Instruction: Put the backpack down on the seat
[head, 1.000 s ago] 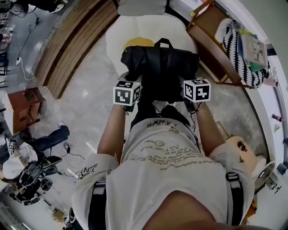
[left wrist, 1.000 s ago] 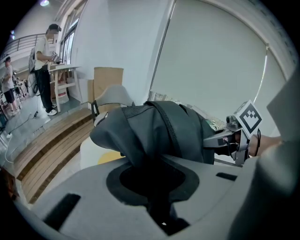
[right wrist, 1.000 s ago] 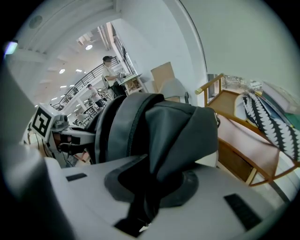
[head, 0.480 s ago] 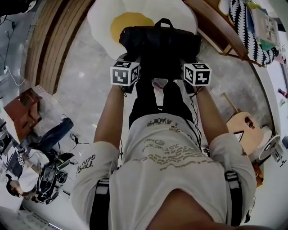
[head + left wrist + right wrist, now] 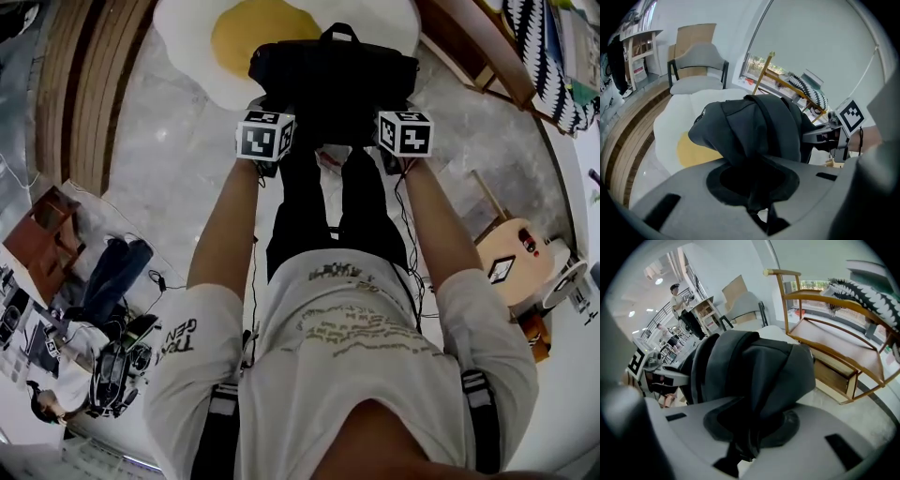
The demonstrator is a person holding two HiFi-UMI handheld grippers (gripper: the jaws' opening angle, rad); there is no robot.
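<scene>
The black backpack (image 5: 333, 80) hangs over the near edge of the fried-egg seat cushion (image 5: 187, 56), carried by 2 grippers. The left gripper (image 5: 757, 206), on the yolk side, is nearly closed and pinches a fold of its fabric. The right gripper (image 5: 740, 448) has just been opening its jaws wider, but bunched fabric sits clamped between them.

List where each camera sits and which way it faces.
Head view: on the person's head, looking steeply down at backpack and egg cushion; torso, both arms show.
Left gripper view: on left gripper, looking along jaws pinching backpack fabric; grey chair behind.
Right gripper view: on right gripper, jaws just opening, fabric between; wooden rack behind.
Shared: both gripper views show the backpack.
</scene>
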